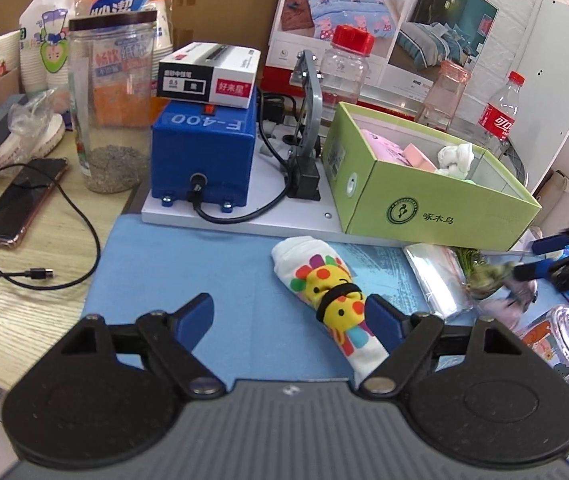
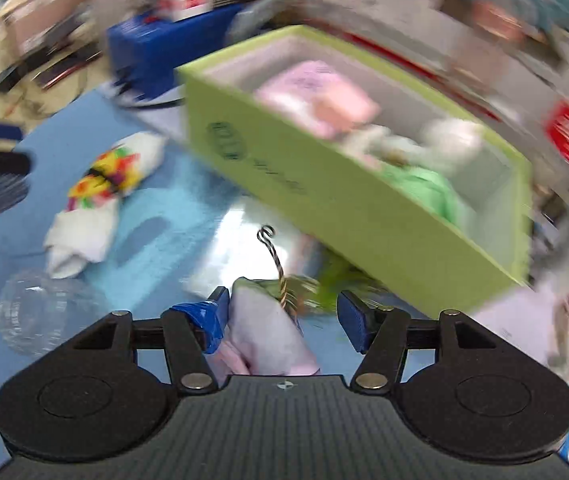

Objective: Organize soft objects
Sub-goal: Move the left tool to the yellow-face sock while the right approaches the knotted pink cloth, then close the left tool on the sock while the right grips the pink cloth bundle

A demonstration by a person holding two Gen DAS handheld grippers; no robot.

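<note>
A rolled white sock with a colourful yellow pattern and a black band lies on the blue mat. My left gripper is open; the sock lies against its right finger. A green open box behind holds pink, white and green soft items. My right gripper holds a pale pink cloth bundle with a twisted wire; a gap shows beside its right finger. That view is blurred by motion. The sock and the box show there too. The right gripper also shows at the right of the left view.
A blue machine on a white board, a clear jar, a phone with a cable, bottles and a silver foil pack surround the mat. A glass jar lies on the mat.
</note>
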